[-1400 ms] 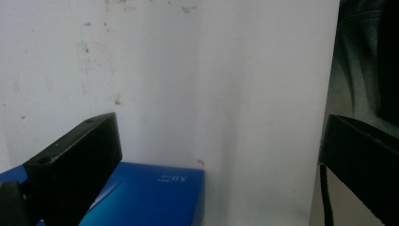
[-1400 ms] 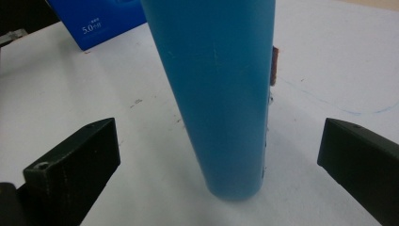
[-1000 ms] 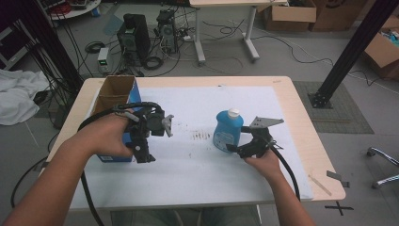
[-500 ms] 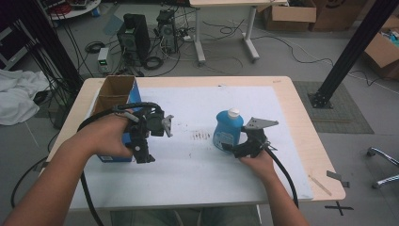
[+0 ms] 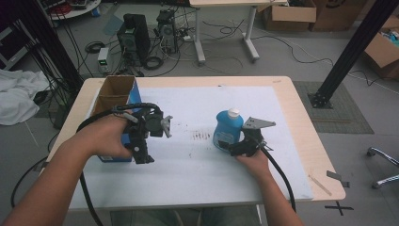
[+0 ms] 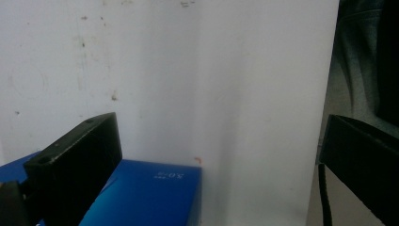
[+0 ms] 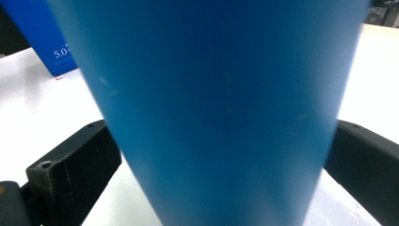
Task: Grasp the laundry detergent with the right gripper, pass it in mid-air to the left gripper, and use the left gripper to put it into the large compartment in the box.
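Right claw (image 5: 234, 149) advanced over the last second onto the translucent blue plastic bottle with white cap (image 5: 227, 128); jaws now flanking the bottle's base on both sides, contact not confirmed, closure not determinable. Bottle upright, right of centre on the white-covered counter (image 5: 188, 169). Left claw (image 5: 141, 157) unchanged, jaws spread and empty, above the blue cardboard box (image 6: 146, 193). Judged: grasp imminent.

Both forearms are bare, no sleeves; the left tongs (image 5: 142, 157) are black and blocky, with a thick black cable looping off them; the right tongs (image 5: 233, 149) are black too, topped by a grey three-cornered plate (image 5: 256, 124); a small screw hole marks each left jaw.
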Demonstrator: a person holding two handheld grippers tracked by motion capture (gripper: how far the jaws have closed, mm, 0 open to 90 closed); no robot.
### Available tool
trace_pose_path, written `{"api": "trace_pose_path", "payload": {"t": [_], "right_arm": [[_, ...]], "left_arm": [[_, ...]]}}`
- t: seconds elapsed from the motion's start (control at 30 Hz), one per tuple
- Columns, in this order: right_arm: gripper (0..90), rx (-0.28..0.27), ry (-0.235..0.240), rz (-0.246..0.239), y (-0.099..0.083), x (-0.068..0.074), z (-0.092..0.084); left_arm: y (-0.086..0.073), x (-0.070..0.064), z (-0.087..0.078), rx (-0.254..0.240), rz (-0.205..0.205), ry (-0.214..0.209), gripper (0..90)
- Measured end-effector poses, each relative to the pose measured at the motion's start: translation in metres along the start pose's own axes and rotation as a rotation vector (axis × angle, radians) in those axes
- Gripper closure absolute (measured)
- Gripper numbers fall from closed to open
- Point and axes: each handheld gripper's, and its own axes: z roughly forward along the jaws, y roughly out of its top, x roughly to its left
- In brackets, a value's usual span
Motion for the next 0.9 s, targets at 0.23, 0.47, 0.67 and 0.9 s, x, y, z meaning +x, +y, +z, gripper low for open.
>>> {"api": "trace_pose_path", "payload": {"t": [0.23,0.47,0.67,0.9], "right_arm": [[7.8,-0.014,-0.017,-0.008,0.0006,0.0002,-0.0001],[13.4,-0.024,-0.027,-0.022,0.0013,-0.0001,-0.0012],[16.7,-0.021,-0.028,-0.031,0.0003,0.0012,0.0003],[24.5,-0.041,-0.021,-0.03,-0.0002,0.0017,-0.0014]], "left_arm": [[0.0008,0.001,0.0012,0.001,0.004,0.0,0.1],[0.0006,0.0016,0.0021,0.003,-0.003,-0.002,0.1],[-0.0006,0.0016,0.0021,0.003,-0.009,-0.001,0.1],[-0.001,0.0007,0.0015,0.002,-0.012,-0.001,0.1]]}}
